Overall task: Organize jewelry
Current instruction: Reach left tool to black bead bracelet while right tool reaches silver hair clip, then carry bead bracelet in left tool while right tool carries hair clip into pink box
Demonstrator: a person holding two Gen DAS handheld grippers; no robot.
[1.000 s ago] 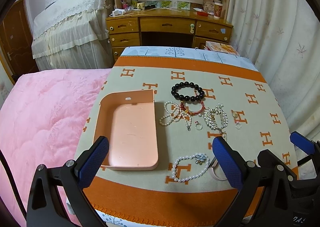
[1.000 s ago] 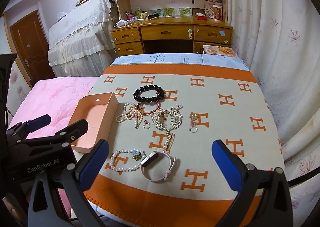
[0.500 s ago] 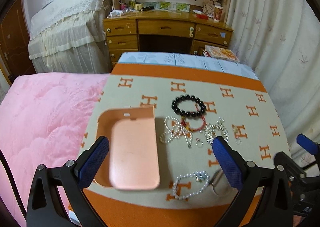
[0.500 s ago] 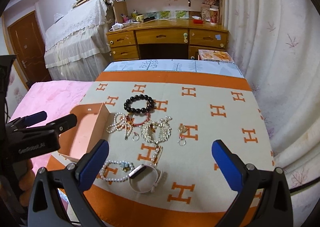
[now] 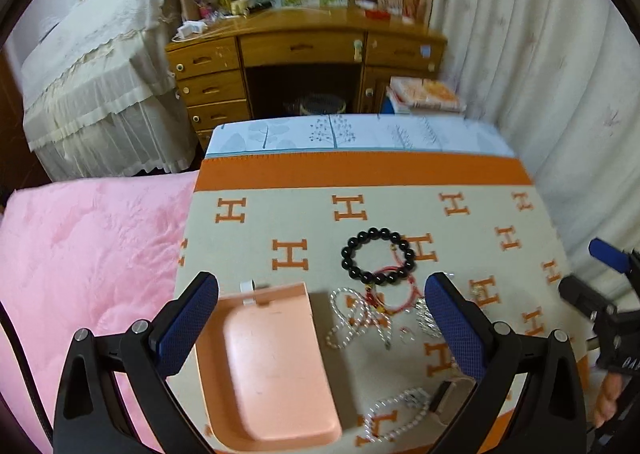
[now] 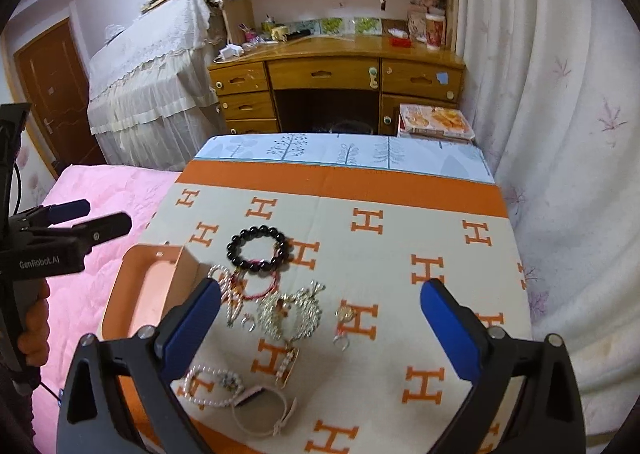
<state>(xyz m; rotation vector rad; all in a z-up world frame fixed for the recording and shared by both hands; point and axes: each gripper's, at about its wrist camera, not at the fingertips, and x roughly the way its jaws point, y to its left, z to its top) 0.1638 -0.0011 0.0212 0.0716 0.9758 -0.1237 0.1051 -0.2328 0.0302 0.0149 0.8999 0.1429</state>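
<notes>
- The jewelry lies in a loose cluster on the bench point(image 6: 400, 181), which is covered by a beige cloth with orange H marks and an orange border.
- A black bead bracelet point(image 6: 258, 246) point(image 5: 378, 257) sits farthest from the cameras; a thin red cord bracelet point(image 6: 260, 288) touches its near side.
- Just left of the red cord is a tangle of small pearl strands point(image 5: 352, 320), lying close beside the tray.
- A silver chain necklace point(image 6: 292, 312) is heaped right of the red cord, with a rectangular pendant at its near end.
- Two small rings point(image 6: 344, 328) lie right of the necklace, a little apart from it.
- Near the front edge rest a pearl bracelet point(image 6: 212, 386) and, touching it, a pale pink watch point(image 6: 262, 410).
- The peach tray point(image 5: 272, 370) stands on the left part of the bench, nothing visible inside it, a small white tab on its far rim.
- The left tongs point(image 5: 322, 328) hang above the tray and the pearl strands, spread wide, gripping nothing.
- The right tongs point(image 6: 320, 330) hang over the necklace and rings, also spread wide and holding nothing.
- A pink bed point(image 5: 80, 274) adjoins the bench on the left; a wooden desk point(image 6: 340, 73) with shelves stands beyond, and a white curtain point(image 6: 560, 113) hangs to the right.
</notes>
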